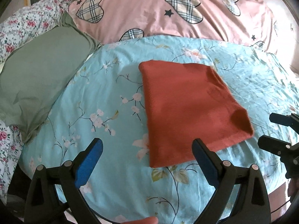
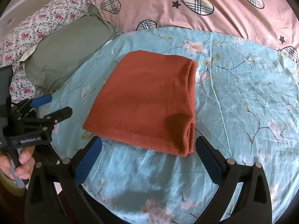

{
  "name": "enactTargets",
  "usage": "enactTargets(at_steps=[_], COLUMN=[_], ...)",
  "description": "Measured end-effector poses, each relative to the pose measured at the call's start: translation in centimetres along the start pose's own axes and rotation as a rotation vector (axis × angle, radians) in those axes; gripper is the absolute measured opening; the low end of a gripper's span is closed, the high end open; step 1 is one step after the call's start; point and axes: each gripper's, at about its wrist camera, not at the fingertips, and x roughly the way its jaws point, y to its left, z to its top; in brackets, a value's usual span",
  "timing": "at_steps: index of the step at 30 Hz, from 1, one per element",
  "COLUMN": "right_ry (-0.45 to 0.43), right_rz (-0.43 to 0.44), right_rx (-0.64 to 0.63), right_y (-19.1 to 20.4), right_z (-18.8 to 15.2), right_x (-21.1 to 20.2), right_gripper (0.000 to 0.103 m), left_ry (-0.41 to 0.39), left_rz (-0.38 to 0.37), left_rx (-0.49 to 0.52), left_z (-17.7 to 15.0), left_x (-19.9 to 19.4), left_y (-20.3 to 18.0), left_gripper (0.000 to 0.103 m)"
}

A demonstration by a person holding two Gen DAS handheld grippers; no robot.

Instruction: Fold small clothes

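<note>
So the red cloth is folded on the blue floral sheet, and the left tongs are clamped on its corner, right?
Not quite. The left tongs are open and hold nothing, as the left wrist view shows. The red cloth does lie folded on the blue floral sheet.

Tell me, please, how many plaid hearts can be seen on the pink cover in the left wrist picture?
6. On the pink cover: upper left, top middle, top right, lower left edge, lower right edge, and a sliver at far right. The blue sheet may hide others.
</note>
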Motion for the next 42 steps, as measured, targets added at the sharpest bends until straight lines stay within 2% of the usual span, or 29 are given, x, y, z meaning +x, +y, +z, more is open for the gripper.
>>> enactTargets(at_steps=[12, 23, 42], right_ry=[0.022, 0.032, 0.038], right_rz=[0.006, 0.013, 0.017], right_rx=[0.028, 0.012, 0.008], right_y=[-0.7, 0.0, 0.7], right_z=[-1.5, -1.4, -1.3], right_x=[-0.4, 0.3, 0.7], right_gripper=[0.102, 0.102, 0.102], left_ry=[0.003, 0.031, 0.032], left_rz=[-0.018, -0.025, -0.026], left_rx=[0.05, 0.041, 0.034], left_z=[-1.2, -1.5, -1.4], left_x=[-1.0, 0.0, 0.5], left_y=[-1.4, -0.8, -0.9], left_gripper=[0.098, 0.098, 0.098])
